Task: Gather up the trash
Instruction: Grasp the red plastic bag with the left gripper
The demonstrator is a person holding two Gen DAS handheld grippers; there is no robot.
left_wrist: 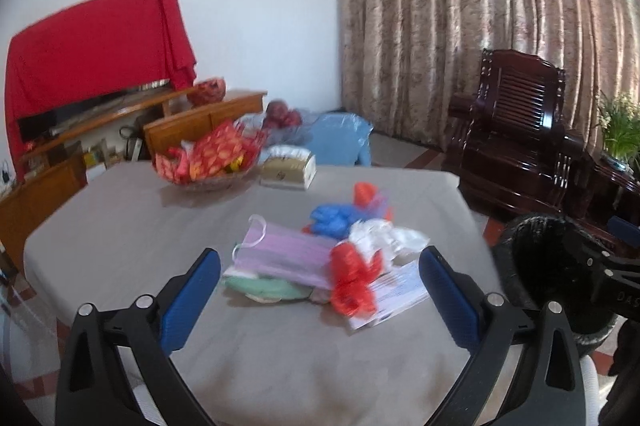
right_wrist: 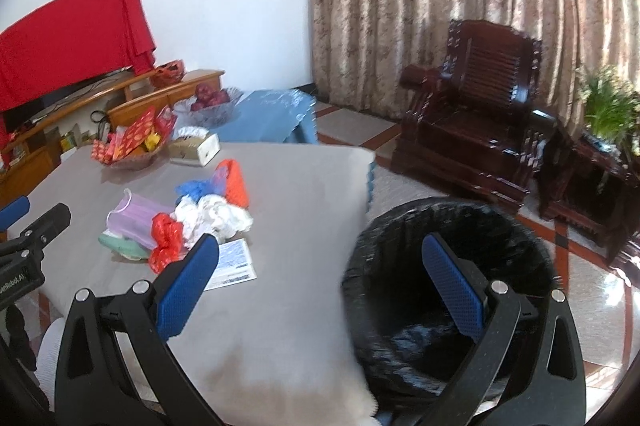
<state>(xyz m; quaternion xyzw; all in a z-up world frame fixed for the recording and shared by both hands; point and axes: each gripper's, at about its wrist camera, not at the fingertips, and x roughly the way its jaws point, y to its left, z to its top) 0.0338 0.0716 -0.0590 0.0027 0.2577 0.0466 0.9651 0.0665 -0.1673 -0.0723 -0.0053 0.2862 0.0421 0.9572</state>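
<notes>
Desk [left_wrist: 120, 234]: grey cloth cover, carrying a loose heap of trash near its middle.

Trash heap, itemised: lilac face mask [left_wrist: 286, 256] lying flat; pale green item [left_wrist: 266, 288] partly under the mask; red plastic bag [left_wrist: 352, 282] crumpled at the near side, touching the mask; white crumpled plastic [left_wrist: 384, 236] just behind it; blue plastic bag [left_wrist: 332, 220]; orange-red net bag [left_wrist: 366, 193] at the far end; printed paper slip [left_wrist: 396, 290] nearest the desk's front, partly under the red bag.

Further back on the desk: glass bowl of red snack packets [left_wrist: 212, 155] and a tissue box [left_wrist: 288, 167] beside it.

Waste bin [right_wrist: 448, 286]: black liner, standing on the floor just beside the desk's right edge.

Left tongs [left_wrist: 320, 286]: released, blue pads spread wide, held above the desk with the heap between them; grasping nothing.

Right tongs [right_wrist: 320, 274]: released, spread wide, empty, straddling the desk edge and the bin's mouth.
</notes>
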